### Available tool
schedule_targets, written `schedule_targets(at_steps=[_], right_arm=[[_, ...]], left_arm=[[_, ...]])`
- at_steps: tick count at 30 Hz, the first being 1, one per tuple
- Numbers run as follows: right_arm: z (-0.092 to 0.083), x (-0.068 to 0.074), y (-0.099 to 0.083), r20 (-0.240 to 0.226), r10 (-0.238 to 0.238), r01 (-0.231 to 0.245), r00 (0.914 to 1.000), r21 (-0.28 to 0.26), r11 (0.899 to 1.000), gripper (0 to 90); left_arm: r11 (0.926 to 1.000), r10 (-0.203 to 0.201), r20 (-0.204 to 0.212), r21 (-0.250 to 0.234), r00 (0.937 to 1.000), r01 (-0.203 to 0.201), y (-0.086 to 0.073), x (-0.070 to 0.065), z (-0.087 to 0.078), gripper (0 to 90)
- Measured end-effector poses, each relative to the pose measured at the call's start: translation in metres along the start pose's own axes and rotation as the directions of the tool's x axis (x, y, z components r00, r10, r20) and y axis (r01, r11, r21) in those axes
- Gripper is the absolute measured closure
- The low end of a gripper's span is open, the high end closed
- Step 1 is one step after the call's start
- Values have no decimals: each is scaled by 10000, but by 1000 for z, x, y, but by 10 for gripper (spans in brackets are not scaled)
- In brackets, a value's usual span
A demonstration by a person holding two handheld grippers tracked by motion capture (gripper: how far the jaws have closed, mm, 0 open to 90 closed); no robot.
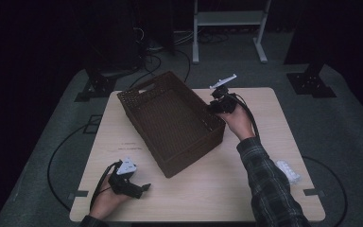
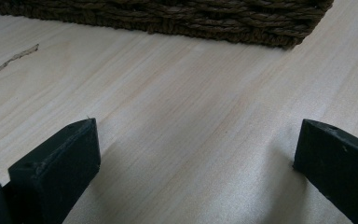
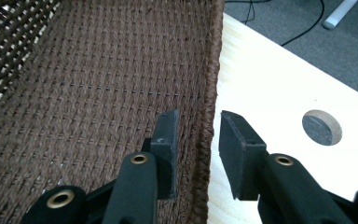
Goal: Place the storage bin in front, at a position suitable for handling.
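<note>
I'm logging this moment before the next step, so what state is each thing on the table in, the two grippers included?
Woven basket: upright on the table, nothing visible inside.
Right gripper: jaws straddling the basket's wall, one inside and one outside, not yet closed on it.
Left gripper: jaws wide open, nothing between them, low over the table.
White packet: lying near the table's edge, untouched.

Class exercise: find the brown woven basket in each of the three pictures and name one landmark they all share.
High view: the basket sits mid-table, turned at an angle.
Left gripper view: its lower wall runs along the top edge, beyond the open left claw.
Right gripper view: its inside covers the left; the right claw straddles its rim.
Shared landmark: the pale wooden table.
</note>
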State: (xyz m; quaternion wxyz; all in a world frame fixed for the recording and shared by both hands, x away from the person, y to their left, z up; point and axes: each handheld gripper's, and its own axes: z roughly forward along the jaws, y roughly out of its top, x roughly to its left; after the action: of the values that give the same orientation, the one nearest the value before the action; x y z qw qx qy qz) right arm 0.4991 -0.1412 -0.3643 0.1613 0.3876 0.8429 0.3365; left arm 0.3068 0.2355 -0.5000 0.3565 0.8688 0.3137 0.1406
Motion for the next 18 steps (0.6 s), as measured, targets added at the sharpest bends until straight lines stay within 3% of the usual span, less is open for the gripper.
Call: schedule_targets(at_steps=[18], right_arm=[[12,-5,-8,-11,181,-180,9998,438,9989,788]], left_arm=[[10000,2,-14,-14,10000,-2,0,0,0,0]])
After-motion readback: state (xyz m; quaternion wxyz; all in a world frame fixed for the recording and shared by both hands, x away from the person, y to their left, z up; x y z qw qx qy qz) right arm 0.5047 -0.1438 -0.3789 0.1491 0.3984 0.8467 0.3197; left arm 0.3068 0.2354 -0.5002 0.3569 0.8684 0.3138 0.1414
